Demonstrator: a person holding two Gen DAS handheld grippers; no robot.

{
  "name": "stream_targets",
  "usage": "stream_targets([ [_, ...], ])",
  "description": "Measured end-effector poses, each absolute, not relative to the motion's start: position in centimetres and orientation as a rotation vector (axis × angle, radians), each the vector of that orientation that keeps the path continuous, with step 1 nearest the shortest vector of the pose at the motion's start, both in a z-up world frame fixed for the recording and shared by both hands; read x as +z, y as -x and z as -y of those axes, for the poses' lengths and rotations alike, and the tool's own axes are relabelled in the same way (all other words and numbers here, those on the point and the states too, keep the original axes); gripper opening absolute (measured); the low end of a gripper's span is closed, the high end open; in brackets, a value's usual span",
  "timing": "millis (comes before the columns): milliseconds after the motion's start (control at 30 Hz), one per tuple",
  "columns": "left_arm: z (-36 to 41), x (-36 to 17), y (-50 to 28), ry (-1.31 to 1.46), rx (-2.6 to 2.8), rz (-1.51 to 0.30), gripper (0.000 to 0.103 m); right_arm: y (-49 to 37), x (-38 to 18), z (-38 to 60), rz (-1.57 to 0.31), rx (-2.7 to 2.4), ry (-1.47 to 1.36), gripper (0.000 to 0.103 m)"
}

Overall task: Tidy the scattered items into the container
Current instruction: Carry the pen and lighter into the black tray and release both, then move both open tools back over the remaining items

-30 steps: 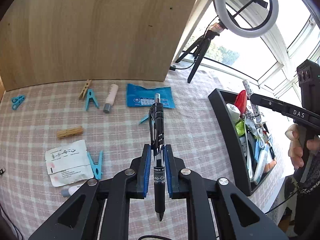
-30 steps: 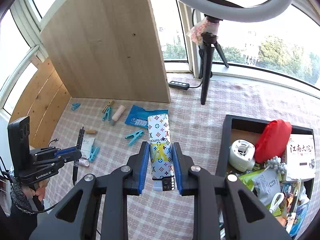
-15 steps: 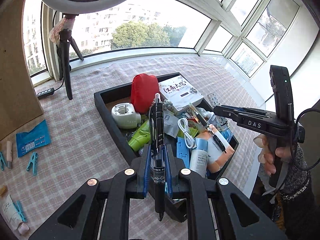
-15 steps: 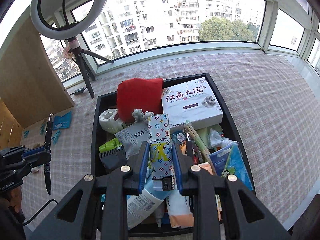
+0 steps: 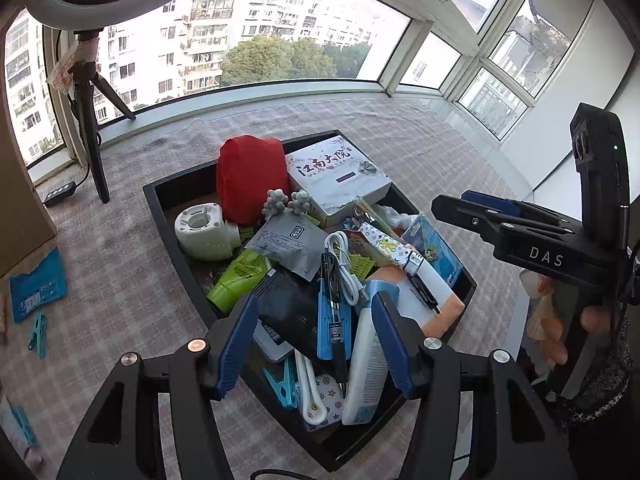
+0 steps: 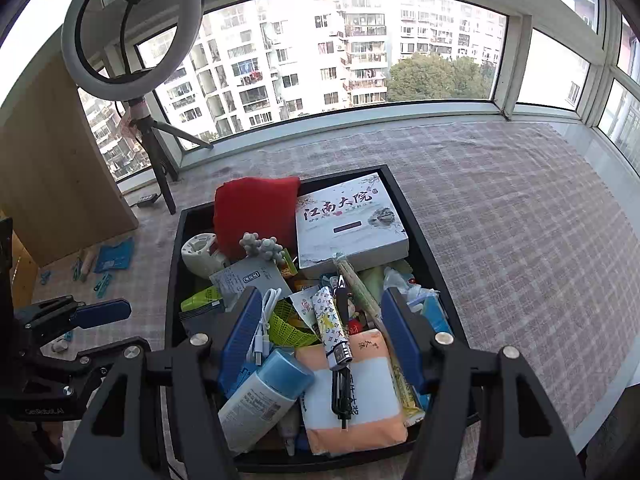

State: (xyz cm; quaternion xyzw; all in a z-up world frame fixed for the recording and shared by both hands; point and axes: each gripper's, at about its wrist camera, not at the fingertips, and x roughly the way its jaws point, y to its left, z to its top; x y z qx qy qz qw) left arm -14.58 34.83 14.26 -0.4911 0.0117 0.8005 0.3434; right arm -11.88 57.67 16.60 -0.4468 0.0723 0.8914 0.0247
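Left wrist view: left gripper (image 5: 314, 340) jaws have just spread, nothing pinched; the pen (image 5: 334, 312) lies in the tray (image 5: 168, 208). Right wrist view: right gripper (image 6: 320, 338) jaws have also just opened, the lighter (image 6: 332, 326) loose on the pile. Best to lift both straight up, clear of clutter.

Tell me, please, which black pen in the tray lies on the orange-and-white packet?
The pen next to the patterned lighter; the other pen lies on a blue item beside the white cable.
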Motion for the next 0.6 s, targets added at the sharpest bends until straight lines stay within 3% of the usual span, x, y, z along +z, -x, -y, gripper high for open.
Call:
stream_targets([
  [300, -26.2, 13.3, 15.7, 1.344, 2.200, 0.053, 0.054, 13.0, 15.7, -53.6, -0.216, 2.834, 1.448, 0.061],
  [600, -11.4, 10.3, 15.7, 1.498, 2.398, 0.186, 0.054, 16.3, 13.8, -44.0, -0.050, 2.953, 1.614, 0.061],
])
